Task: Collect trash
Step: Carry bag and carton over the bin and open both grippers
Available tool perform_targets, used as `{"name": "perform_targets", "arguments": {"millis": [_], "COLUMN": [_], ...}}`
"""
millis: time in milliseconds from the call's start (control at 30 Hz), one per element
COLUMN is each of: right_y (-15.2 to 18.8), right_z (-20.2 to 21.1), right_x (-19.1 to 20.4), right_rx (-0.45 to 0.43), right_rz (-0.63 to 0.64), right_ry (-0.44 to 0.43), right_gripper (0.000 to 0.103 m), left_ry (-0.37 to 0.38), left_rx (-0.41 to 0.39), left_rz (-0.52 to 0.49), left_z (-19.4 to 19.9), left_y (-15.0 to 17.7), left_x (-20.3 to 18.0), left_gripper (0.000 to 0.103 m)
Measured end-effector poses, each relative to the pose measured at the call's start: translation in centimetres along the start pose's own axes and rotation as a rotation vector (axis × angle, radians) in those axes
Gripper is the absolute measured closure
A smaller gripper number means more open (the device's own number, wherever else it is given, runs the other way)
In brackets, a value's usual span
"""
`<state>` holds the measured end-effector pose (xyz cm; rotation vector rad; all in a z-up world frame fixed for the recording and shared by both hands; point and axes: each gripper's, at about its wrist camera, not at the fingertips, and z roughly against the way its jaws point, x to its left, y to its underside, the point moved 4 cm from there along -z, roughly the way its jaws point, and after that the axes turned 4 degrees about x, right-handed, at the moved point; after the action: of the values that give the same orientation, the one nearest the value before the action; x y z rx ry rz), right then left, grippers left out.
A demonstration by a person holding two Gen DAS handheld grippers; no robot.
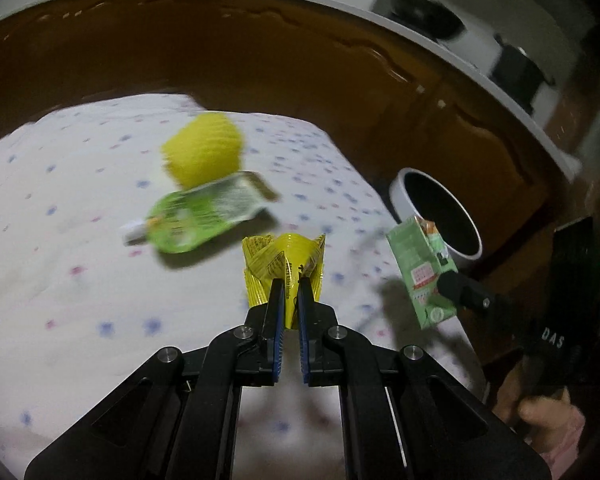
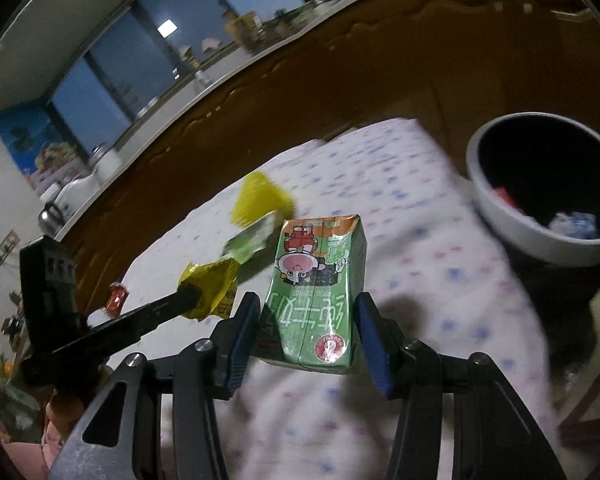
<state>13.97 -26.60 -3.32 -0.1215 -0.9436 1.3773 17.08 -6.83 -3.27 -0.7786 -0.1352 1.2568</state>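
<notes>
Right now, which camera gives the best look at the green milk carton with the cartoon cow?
The right wrist view: the green milk carton fills the centre, printed face readable, clamped in the right gripper. The left wrist view shows it small, side-on, near the edge.

Motion smears the yellow ball [image 1: 204, 148] and the green pouch [image 1: 204, 216] on the surface [image 1: 60, 240]. The bin's [image 2: 500, 208] contents are too dark to identify, and its right rim runs off frame.
</notes>
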Motion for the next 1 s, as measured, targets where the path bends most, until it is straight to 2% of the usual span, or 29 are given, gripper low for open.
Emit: {"name": "perform_targets", "arguments": {"millis": [333,633,1000], "right_y": [-1.6,-3.3,-5.1], "right_z": [4.0,6.4,7.5], "right_x": [-5.3,-8.8,-12.0], "right_rx": [-0.089,-0.147,-0.176], "right_rz": [-0.069,-0.106,-0.132], "right_ry": [0.059,0.109,0.164], "right_gripper": [0.053,0.053,0.053], "left_ry": [0.040,0.066,0.106], "left_rx": [0.031,0.040,0.040], "left_rz": [-0.119,-0.175,-0.215], "left_z": [-3.4,-5.6,-7.8], "left_y": [-2.1,-4.4,-7.5], "left_x": [-7.1,-11.1,-15.0], "left_gripper": [0.098,0.098,0.098]}}
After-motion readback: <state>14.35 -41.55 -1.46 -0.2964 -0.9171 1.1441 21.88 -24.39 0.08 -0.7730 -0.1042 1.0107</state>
